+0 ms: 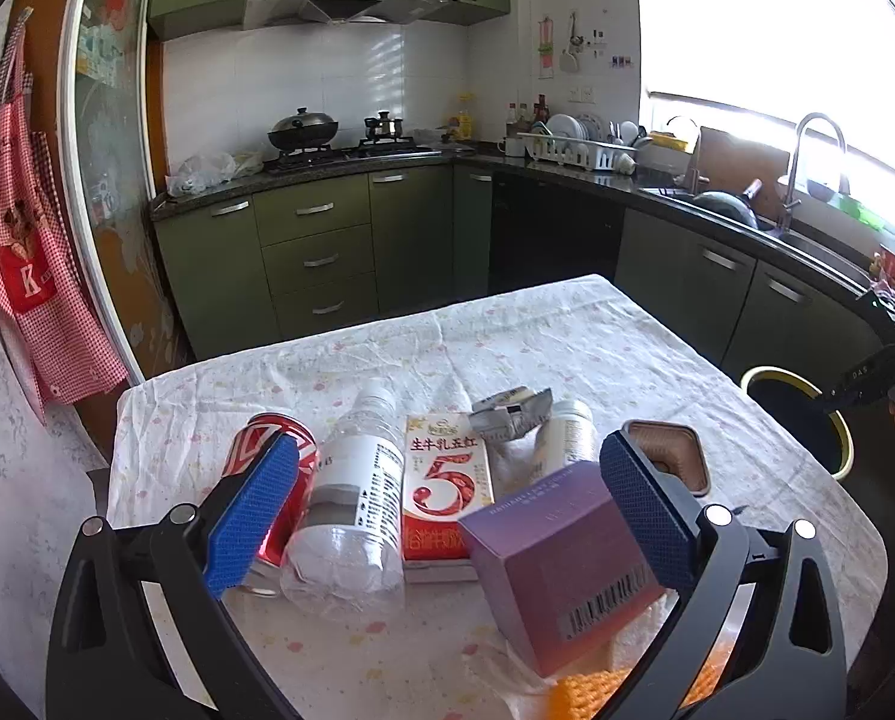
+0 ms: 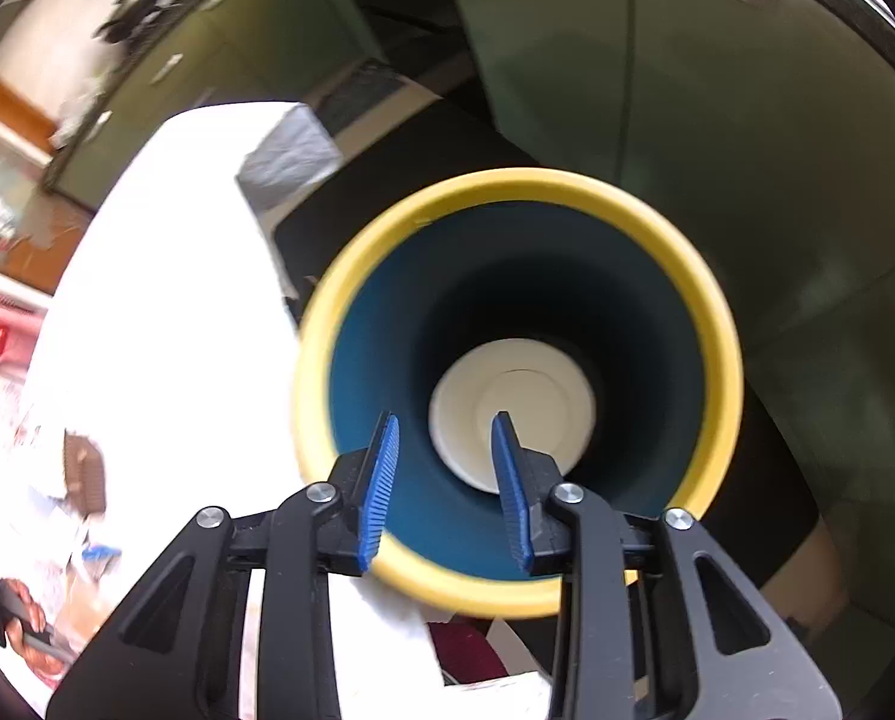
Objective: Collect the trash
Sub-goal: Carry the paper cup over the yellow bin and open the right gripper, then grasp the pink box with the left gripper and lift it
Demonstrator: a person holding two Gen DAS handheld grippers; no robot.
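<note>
The right gripper (image 2: pixel 444 468) hangs part open and empty over the yellow-rimmed bin (image 2: pixel 720 324), probably to drop trash; the left gripper (image 1: pixel 447 516) is wide open over the table's litter

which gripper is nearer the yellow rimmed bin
Right. The right gripper hangs right over the bin, jaws apart and empty. The left gripper is over the table, among the trash.

The red-and-white flat carton (image 1: pixel 445 483) lying on the tabletop bears a large "5" under Chinese characters. The red checked apron (image 1: pixel 30 276) on the wall shows a white "K". The black handle (image 1: pixel 867 378) at right reads "DAS".
</note>
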